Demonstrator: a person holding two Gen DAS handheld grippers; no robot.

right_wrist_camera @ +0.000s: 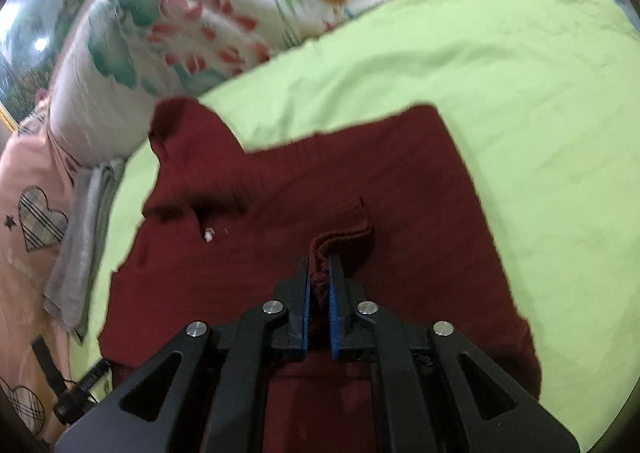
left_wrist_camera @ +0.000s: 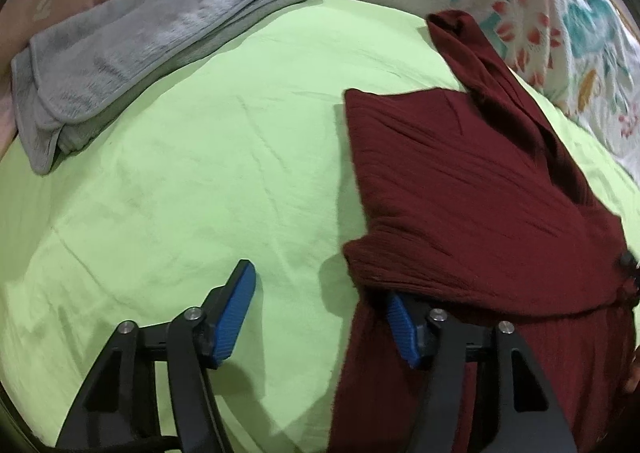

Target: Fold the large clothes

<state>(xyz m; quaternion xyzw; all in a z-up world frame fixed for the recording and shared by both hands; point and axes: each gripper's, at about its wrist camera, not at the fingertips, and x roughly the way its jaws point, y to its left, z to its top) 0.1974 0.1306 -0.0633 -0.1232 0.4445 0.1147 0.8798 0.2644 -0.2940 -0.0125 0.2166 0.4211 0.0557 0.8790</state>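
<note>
The soft, limp maroon knit garment (right_wrist_camera: pixel 312 189) sprawls on the lime-green bedsheet (right_wrist_camera: pixel 520 93); right gripper (right_wrist_camera: pixel 320 285) pinches a bunched hem, left gripper (left_wrist_camera: pixel 320 313) gapes beside its edge, which looks the next hold.

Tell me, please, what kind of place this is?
Most likely a bedroom, with the work done on a bed. A light green sheet covers a soft surface, a floral pillow or quilt lies along its edge, and a folded grey blanket rests beside the dark red garment.
</note>
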